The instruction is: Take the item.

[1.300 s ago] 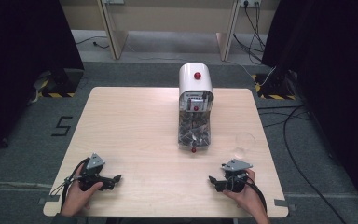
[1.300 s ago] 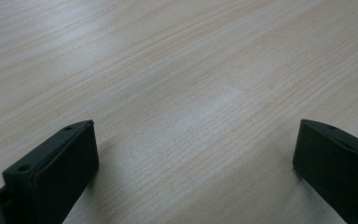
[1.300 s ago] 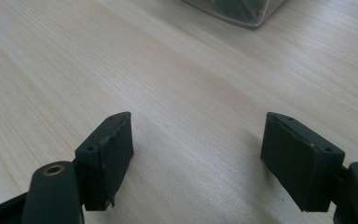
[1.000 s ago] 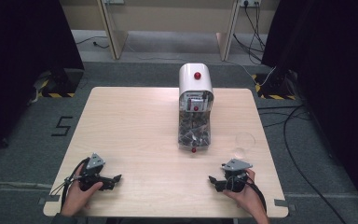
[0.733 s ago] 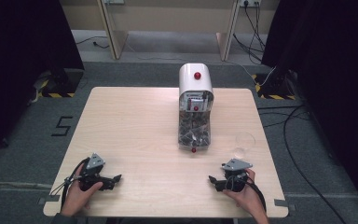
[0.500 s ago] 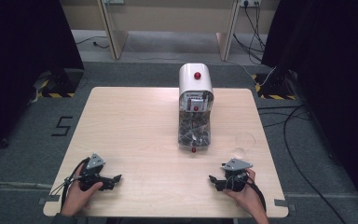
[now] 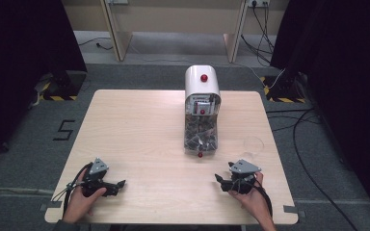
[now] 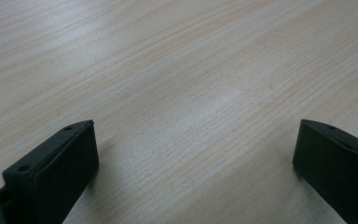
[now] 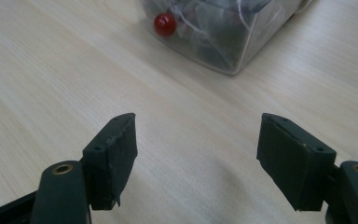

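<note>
High view: both grippers rest low on the near edge of the table point(image 7: 139, 125), left gripper point(image 7: 118, 184) and right gripper point(image 7: 220, 181) each with jaws apart and empty, nothing yet picked up. The white-topped dispenser point(image 7: 202, 113) with its clear bin of packets stands mid-table, well apart from both; a clear cup point(image 7: 253, 145) sits just beyond the right hand. Right gripper view puts the bin's red knob point(image 9: 164, 24) ahead of the open jaws, which have just eased slightly narrower on bare wood; judged barely started, everything left to do.

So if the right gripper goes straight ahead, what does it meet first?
Probably the clear dispenser with the red knob; bare table lies between it and the open right gripper.
</note>
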`<state>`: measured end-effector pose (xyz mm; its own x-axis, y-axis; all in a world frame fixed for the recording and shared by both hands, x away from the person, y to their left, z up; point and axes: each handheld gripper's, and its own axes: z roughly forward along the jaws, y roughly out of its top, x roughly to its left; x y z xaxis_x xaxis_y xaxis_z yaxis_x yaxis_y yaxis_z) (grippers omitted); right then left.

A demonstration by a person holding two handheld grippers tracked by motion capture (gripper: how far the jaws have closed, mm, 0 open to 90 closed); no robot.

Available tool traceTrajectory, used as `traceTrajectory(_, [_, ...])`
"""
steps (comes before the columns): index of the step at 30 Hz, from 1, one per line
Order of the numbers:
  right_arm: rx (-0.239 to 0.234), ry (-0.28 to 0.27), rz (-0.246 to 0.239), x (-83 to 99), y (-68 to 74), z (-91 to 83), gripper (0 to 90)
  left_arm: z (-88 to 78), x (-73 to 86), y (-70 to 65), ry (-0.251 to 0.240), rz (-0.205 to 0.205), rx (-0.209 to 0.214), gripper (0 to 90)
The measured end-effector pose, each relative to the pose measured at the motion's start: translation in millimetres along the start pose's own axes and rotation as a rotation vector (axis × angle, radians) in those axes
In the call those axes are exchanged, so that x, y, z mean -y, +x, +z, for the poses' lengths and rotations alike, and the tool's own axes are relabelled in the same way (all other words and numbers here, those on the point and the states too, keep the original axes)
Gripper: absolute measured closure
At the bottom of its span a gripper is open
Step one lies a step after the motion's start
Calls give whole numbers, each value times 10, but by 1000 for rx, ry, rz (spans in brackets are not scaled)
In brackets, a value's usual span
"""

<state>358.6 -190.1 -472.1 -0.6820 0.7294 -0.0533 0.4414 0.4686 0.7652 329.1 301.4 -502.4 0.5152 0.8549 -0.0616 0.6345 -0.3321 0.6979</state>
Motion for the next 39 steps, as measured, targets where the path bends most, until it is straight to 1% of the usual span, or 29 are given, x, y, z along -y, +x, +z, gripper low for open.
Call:
traceTrajectory(5, [15,-24,-9,-70,-5,-8,305,0,0,0,0,0,0,0])
traceTrajectory(9, [24,-46,-29,-152,-2,1,314,0,0,0,0,0,0,0])
traceTrajectory(14, [39,-70,-34,-313,-6,24,326,0,0,0,0,0,0,0])
traceTrajectory(17, [38,-88,-47,-414,-20,47,338,0,0,0,0,0,0,0])
traceTrajectory(19, [36,-95,-44,-476,-7,66,341,0,0,0,0,0,0,0])
traceTrajectory(20, [36,-96,-52,-497,-7,73,343,0,0,0,0,0,0,0])
traceTrajectory(24, [44,-102,-56,-594,5,107,345,0,0,0,0,0,0,0])
traceTrajectory(26, [43,-107,-42,-645,-8,122,347,0,0,0,0,0,0,0])
traceTrajectory(29, [60,-113,-44,-725,-23,146,349,0,0,0,0,0,0,0])
traceTrajectory(30, [58,-112,-44,-747,-32,157,350,0,0,0,0,0,0,0])
traceTrajectory(31, [59,-112,-32,-786,-42,178,351,0,0,0,0,0,0,0])
traceTrajectory(32, [59,-112,-32,-786,-42,178,351,0,0,0,0,0,0,0])
traceTrajectory(34, [73,-119,-23,-893,-65,244,355,0,0,0,0,0,0,0])
traceTrajectory(35, [68,-121,-19,-926,-66,272,359,0,0,0,0,0,0,0])
traceTrajectory(38, [85,-114,-20,-1003,-71,351,363,0,0,0,0,0,0,0])
traceTrajectory(39, [83,-115,-16,-1021,-77,378,364,0,0,0,0,0,0,0])
